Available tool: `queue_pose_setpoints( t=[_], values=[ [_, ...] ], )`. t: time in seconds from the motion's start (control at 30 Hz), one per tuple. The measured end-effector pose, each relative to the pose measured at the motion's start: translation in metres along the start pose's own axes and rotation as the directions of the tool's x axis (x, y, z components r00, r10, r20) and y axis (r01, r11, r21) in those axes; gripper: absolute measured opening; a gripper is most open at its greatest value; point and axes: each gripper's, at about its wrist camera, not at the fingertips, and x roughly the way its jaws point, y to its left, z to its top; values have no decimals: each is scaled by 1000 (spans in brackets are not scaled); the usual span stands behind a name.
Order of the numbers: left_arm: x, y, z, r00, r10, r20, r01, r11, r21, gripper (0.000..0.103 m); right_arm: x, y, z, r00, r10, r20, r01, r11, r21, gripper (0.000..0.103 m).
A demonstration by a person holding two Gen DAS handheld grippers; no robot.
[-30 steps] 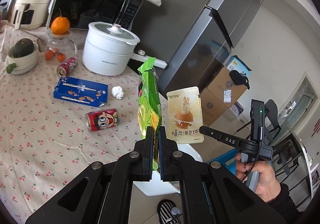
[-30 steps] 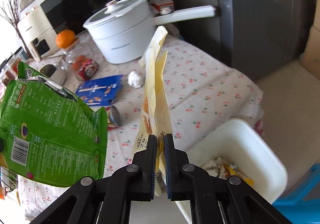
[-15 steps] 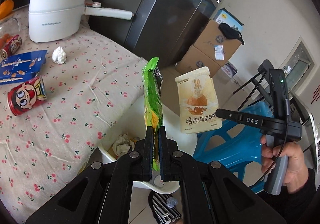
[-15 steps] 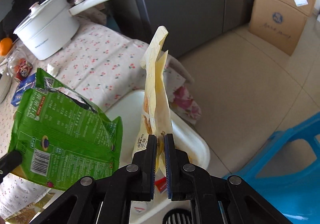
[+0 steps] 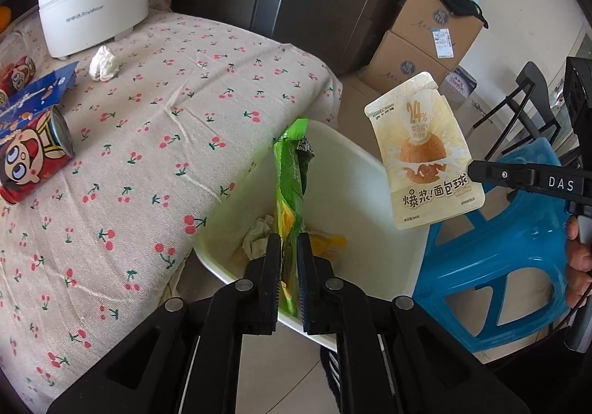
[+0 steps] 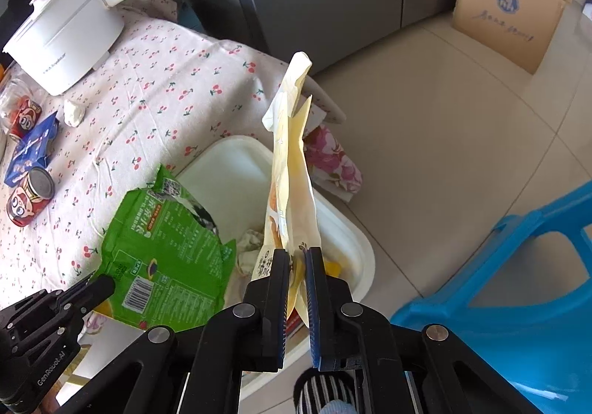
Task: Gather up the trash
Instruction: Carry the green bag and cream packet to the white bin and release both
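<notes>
My left gripper (image 5: 288,271) jaws have just been opening — green wrapper (image 5: 290,188) sits loose between them over the white bin (image 5: 370,169), so it should drop. Right gripper (image 6: 296,279) stays clamped on the cream pouch (image 6: 290,184) — next in.

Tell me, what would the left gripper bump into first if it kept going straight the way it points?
Probably the trash inside the white bin. The left gripper, whose jaws have just been opening around the green wrapper, points down into it; crumpled paper lies just ahead, though depth is hard to judge.
</notes>
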Motion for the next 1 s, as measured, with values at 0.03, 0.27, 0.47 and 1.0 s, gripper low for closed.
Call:
queue_pose_setpoints(
  t=[0.03, 0.27, 0.47, 1.0],
  values=[
    [-4, 3, 0, 1000, 11, -3, -11, 1000, -4, 33, 1, 2, 0, 1000, 1, -6, -1, 1000, -4, 8],
    [-52, 41, -4, 994, 106, 24, -104, 992, -71, 78, 16, 24, -2, 998, 24, -61, -26, 999, -29, 9],
    [-90, 76, -18, 987, 154, 34, -149, 981, -122, 86, 32, 43, -2, 994, 45, -102, -48, 999, -24, 9],
    [-160, 153, -58, 968, 248, 34, -232, 941, -248, 97, 37, 76, 4, 994, 9, -105, -13, 999, -31, 73]
  ],
)
